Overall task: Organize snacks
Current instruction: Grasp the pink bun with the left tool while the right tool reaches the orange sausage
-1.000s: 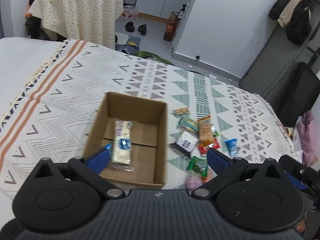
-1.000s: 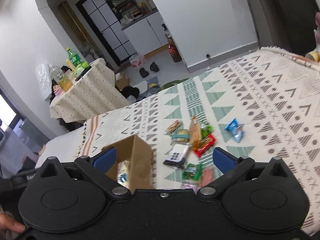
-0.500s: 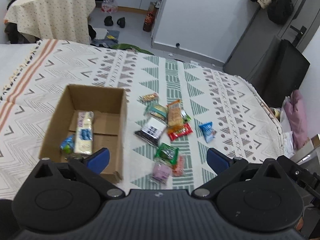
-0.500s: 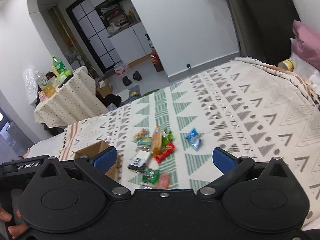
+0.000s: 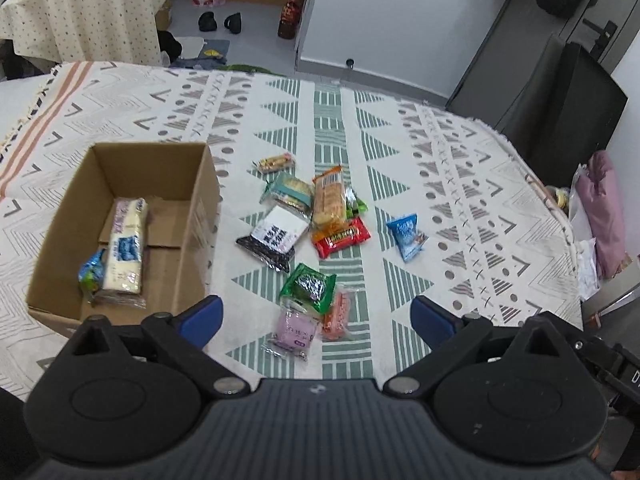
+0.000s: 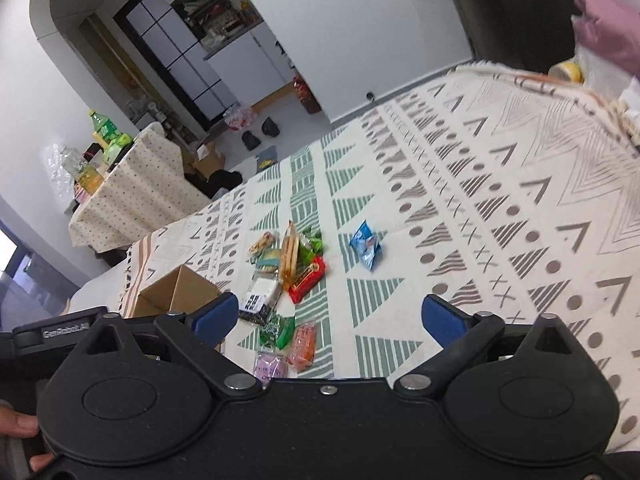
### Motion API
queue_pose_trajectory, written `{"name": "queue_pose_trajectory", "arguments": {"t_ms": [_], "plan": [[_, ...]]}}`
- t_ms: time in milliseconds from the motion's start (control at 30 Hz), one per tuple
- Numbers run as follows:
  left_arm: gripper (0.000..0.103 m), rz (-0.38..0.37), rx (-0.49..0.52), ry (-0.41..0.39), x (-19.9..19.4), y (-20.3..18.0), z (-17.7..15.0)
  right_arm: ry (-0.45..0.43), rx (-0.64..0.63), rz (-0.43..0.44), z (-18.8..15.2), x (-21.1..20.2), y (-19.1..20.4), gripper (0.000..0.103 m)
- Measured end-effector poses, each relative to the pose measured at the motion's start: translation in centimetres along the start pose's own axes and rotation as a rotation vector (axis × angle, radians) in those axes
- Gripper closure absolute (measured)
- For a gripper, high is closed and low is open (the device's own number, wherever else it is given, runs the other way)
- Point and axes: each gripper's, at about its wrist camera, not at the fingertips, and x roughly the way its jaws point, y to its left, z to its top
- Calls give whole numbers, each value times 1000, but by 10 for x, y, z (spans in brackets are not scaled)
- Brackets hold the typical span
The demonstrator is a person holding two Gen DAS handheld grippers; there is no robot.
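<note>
hovering above the cardboard box [image 5: 120, 216], left gripper [image 5: 316, 316] and right gripper [image 6: 330, 314] spread wide, empty; loose snacks [image 5: 316, 216] right of it.

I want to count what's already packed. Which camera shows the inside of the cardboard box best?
The left wrist view: it looks down into the cardboard box, showing two packets on its floor. The right wrist view catches only the box's outer corner, partly behind a fingertip.

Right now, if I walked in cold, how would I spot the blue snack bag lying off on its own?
Start at the open cardboard box on the patterned bedspread, then look past the heap of wrappers beside it. Apart from the heap, on the side away from the box, lies the small blue bag: the only blue packet outside the box, touching nothing.
</note>
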Motion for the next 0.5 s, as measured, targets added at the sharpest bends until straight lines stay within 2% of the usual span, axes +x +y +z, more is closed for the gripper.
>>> {"name": "queue_pose_trajectory", "arguments": {"t_ms": [167,333,500], "plan": [[17,23,1,45,26,-2,-5,81,33,32,-2,27,-10,25],[34,50,3,92,52,-3,-6,155,67,53,-10,54,-15,33],[42,72,20,136,76,-4,-7,219,91,85,-15,78,-17,43]]}}
